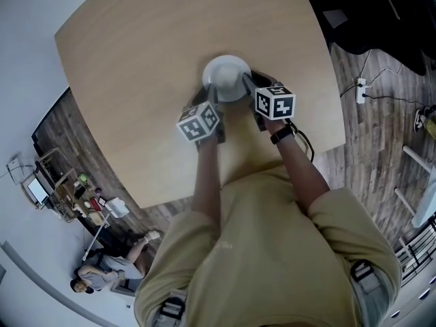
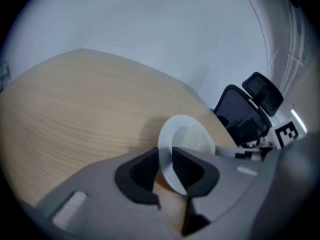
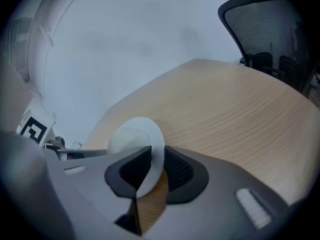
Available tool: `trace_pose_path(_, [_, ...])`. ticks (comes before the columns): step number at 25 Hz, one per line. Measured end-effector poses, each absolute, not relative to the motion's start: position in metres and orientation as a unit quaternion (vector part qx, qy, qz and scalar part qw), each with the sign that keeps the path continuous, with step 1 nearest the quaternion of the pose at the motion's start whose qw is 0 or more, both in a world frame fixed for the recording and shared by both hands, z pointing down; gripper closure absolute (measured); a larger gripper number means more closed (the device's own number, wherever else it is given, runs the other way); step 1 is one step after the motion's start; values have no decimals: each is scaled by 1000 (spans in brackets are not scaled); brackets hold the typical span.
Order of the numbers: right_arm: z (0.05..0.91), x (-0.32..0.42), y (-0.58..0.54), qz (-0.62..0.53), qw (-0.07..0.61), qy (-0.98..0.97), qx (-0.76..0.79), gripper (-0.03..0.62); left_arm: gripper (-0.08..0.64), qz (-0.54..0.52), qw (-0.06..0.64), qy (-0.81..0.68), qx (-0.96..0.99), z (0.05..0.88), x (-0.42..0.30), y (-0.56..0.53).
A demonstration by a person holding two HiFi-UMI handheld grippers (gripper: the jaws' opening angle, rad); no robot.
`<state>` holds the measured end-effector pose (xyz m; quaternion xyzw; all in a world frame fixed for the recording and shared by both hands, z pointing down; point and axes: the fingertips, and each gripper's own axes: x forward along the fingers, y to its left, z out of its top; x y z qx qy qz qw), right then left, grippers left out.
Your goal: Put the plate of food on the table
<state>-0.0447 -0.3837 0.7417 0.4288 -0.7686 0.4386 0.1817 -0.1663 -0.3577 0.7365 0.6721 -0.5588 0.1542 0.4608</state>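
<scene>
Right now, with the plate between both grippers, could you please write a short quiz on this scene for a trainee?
1. True or false: only the left gripper has the rim of the plate between its jaws.
2. Where does the plate lie? A) on a chair B) on the wooden table C) on a shelf
3. What food shows on the plate?

Key
1. False: the right gripper has the rim between its jaws too.
2. B
3. None shows; the plate looks bare and white.
</scene>
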Motion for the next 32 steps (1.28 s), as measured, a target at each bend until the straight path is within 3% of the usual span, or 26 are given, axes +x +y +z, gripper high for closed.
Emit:
trace_pose_path(7, [736, -40, -396, 417, 177, -777, 437, 511, 465, 219, 386, -585, 679, 736, -176, -370])
trace_pose_path(22, [658, -29, -368, 343, 134, -808, 460, 517, 447, 173, 303, -604, 717, 655, -174, -338])
trace_pose_path(32, [559, -26, -315, 218, 82, -843, 485, 586, 519, 111, 221, -621, 744, 567, -175, -279])
